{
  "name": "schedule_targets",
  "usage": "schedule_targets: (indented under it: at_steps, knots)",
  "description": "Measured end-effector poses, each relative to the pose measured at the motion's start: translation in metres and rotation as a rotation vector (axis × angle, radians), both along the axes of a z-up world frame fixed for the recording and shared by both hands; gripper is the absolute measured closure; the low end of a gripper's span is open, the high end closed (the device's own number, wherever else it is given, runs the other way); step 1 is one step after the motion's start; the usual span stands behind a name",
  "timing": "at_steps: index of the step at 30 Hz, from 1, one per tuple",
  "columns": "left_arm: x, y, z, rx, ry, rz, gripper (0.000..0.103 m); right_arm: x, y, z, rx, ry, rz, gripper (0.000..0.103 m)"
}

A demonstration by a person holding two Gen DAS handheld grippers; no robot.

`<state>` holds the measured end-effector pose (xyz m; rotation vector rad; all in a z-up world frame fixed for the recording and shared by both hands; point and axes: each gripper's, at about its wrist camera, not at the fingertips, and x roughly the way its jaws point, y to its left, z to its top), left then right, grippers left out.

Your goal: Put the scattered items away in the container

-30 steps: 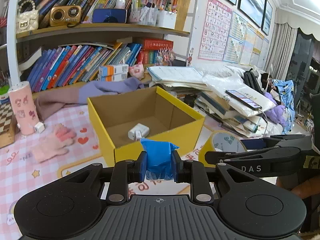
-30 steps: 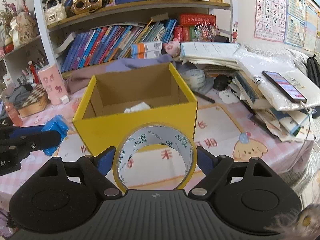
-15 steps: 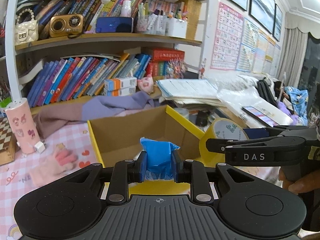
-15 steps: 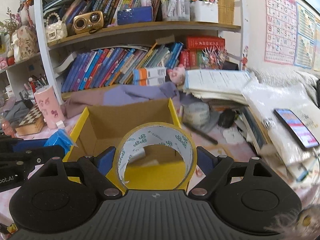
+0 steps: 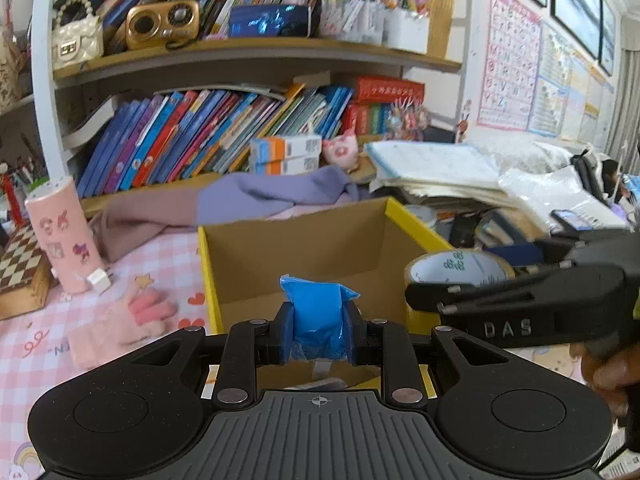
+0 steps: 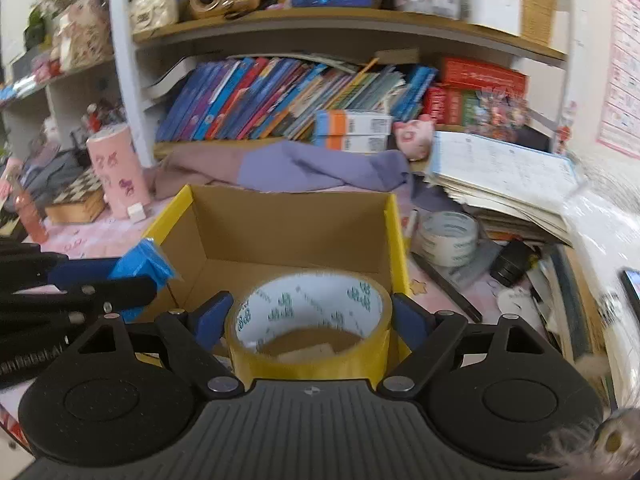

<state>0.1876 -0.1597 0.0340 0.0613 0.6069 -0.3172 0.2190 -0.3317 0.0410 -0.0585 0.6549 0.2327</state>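
Observation:
A yellow cardboard box [image 5: 394, 216] [image 6: 394, 236] with a brown inside stands open on the pink tablecloth. My left gripper [image 5: 316, 330] is shut on a blue packet [image 5: 316, 312], held over the box's near edge; the right wrist view shows that packet [image 6: 140, 266] at the box's left wall. My right gripper [image 6: 308, 316] grips a yellow tape roll [image 6: 308, 344] by its sides, above the box's near wall. In the left wrist view the tape roll [image 5: 456, 270] hangs at the box's right corner. A pale item lies on the box floor, seen through the roll.
A pink glove [image 5: 120, 324] and a pink tumbler [image 5: 64, 236] lie left of the box. A white tape roll [image 6: 450, 236] and a paper stack [image 6: 500, 176] sit to its right. Purple cloth [image 5: 272, 196] and a full bookshelf [image 5: 224, 136] stand behind.
Both grippers have moved forward, from in front of the box to over its near edge. The blue packet and the tape roll stay gripped. The tape roll has tipped toward flat.

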Motion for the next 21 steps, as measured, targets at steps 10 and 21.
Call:
schedule_targets:
  at_steps: [10,21]
  knots:
    - [0.019,-0.005,-0.027,0.039,0.061,0.063,0.079,0.044,0.015,-0.013,-0.098,0.082,0.112,0.020]
    - [0.026,-0.005,-0.045,0.025,0.094,0.088,0.078,0.061,0.023,-0.039,-0.177,0.173,0.144,0.020]
